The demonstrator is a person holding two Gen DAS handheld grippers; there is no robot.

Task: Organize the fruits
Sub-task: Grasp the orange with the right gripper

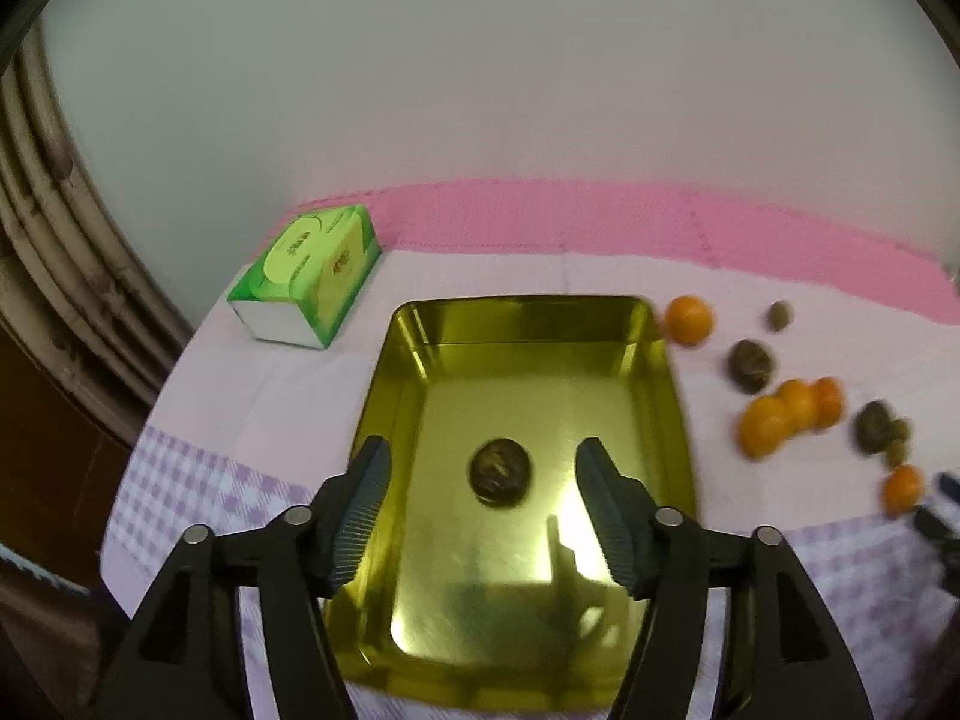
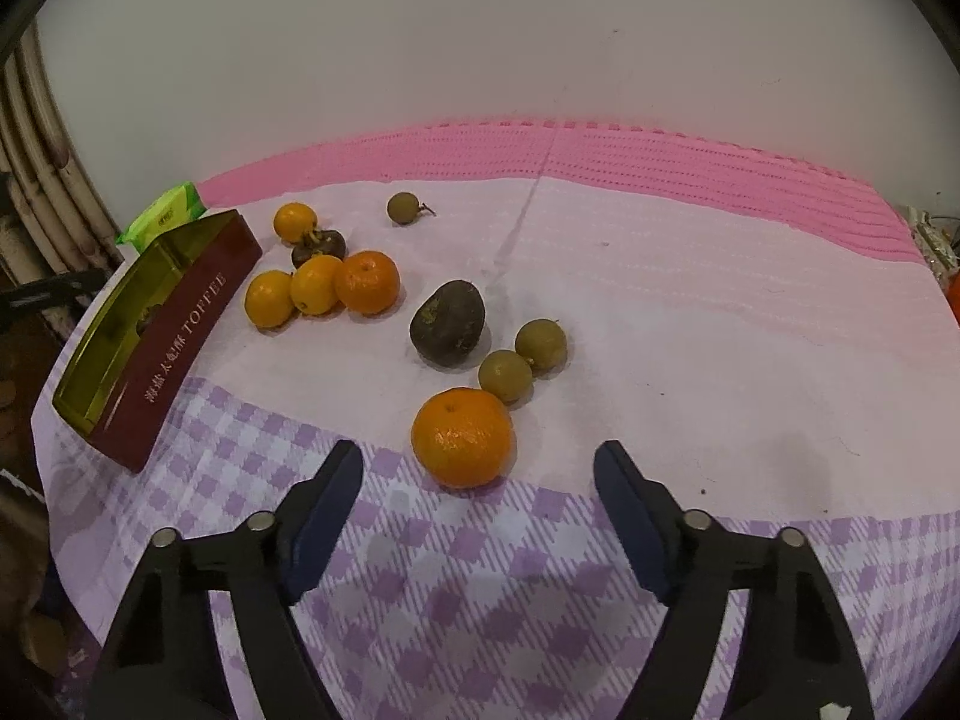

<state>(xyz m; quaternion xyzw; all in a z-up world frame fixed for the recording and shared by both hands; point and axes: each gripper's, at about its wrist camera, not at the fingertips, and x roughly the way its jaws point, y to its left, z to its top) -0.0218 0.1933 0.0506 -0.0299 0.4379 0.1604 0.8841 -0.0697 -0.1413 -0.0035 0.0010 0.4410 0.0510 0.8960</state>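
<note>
Left wrist view: the tissue box [image 1: 306, 276] sits clear of the gold tin [image 1: 414, 372]; the left gripper [image 1: 483, 510] hangs spread above it, nothing pinched, one dark fruit [image 1: 500, 471] lying loose inside. A low sweep could clip the tin's rim. Rightward, the right gripper [image 2: 479, 504] stands spread, empty, just short of the nearest orange [image 2: 462, 437]; a skewed closing might roll it into two longans [image 2: 522, 357]. Open cloth lies to the right.

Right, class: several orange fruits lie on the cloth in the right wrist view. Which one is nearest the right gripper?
The large mandarin lying alone at the checked border, just ahead of the open right gripper. The other orange fruits cluster farther back near the toffee tin.
</note>
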